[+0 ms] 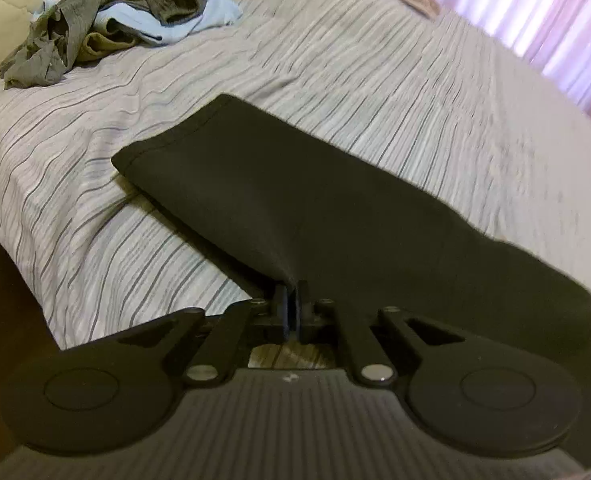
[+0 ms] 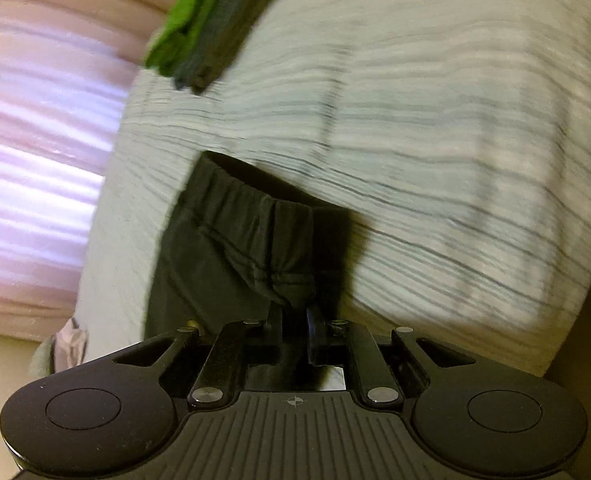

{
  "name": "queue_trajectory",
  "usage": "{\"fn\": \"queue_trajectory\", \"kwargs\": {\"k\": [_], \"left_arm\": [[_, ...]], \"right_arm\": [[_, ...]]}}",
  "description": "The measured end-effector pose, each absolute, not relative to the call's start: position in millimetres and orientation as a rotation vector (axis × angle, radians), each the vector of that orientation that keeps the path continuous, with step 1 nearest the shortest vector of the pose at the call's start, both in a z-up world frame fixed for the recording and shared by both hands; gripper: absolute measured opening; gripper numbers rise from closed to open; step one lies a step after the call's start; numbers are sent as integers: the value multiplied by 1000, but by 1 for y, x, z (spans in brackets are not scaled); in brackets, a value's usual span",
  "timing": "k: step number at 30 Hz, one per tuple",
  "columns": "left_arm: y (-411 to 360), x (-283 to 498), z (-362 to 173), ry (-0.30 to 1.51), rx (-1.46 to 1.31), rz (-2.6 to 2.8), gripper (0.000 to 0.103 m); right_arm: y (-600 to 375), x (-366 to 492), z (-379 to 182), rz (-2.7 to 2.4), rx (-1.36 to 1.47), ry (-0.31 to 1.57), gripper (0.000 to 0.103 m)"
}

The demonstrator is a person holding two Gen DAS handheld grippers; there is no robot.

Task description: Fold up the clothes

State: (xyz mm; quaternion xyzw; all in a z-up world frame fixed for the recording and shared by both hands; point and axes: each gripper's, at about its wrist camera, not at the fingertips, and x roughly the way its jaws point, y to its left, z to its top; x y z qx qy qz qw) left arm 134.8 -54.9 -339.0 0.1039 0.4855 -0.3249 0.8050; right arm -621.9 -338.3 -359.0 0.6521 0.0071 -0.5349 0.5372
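Observation:
Black trousers (image 1: 315, 208) lie across the striped bed cover (image 1: 335, 64). In the left wrist view my left gripper (image 1: 293, 286) is shut on the edge of a trouser leg, whose hemmed end (image 1: 167, 140) points toward the far left. In the right wrist view my right gripper (image 2: 295, 308) is shut on the bunched elastic waistband (image 2: 255, 216) of the same black trousers (image 2: 199, 264), which are lifted slightly off the bed cover (image 2: 435, 128).
A heap of unfolded clothes (image 1: 115, 24), olive, pale blue and mustard, lies at the far left of the bed. A folded stack, green and dark grey (image 2: 211, 24), sits at the far side in the right wrist view. Pink curtains (image 1: 543, 12) hang beyond the bed.

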Motion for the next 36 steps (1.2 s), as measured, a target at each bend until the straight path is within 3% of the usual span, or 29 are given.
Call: {"fn": "queue_trajectory", "kwargs": {"k": [1, 3, 4, 8, 17, 26, 28, 30, 34, 36], "left_arm": [[-56, 135, -338, 1046, 218, -689, 5], [-54, 135, -335, 1050, 209, -684, 6], [-53, 135, -334, 1049, 209, -683, 9], [-49, 131, -329, 1043, 221, -675, 10], [-51, 114, -317, 1044, 262, -716, 10], [-68, 100, -304, 1042, 265, -785, 10], [-74, 95, -302, 1034, 280, -810, 10], [-81, 91, -300, 1021, 301, -840, 9], [-103, 77, -299, 980, 366, -912, 9], [-116, 70, -300, 975, 393, -949, 9]], "right_arm": [[-338, -623, -359, -1270, 1563, -9, 11], [-336, -626, -356, -1260, 1577, -74, 33], [-335, -627, -352, -1265, 1559, -97, 36], [-340, -634, -344, -1273, 1522, -143, 36], [-355, -632, -358, -1287, 1523, -61, 36], [-347, -634, -363, -1266, 1558, -142, 38], [-349, -632, -364, -1282, 1544, -127, 25], [-345, -628, -354, -1318, 1481, -85, 19], [-332, -619, -335, -1392, 1370, -12, 18], [-337, -619, -351, -1414, 1416, 52, 18]]}}
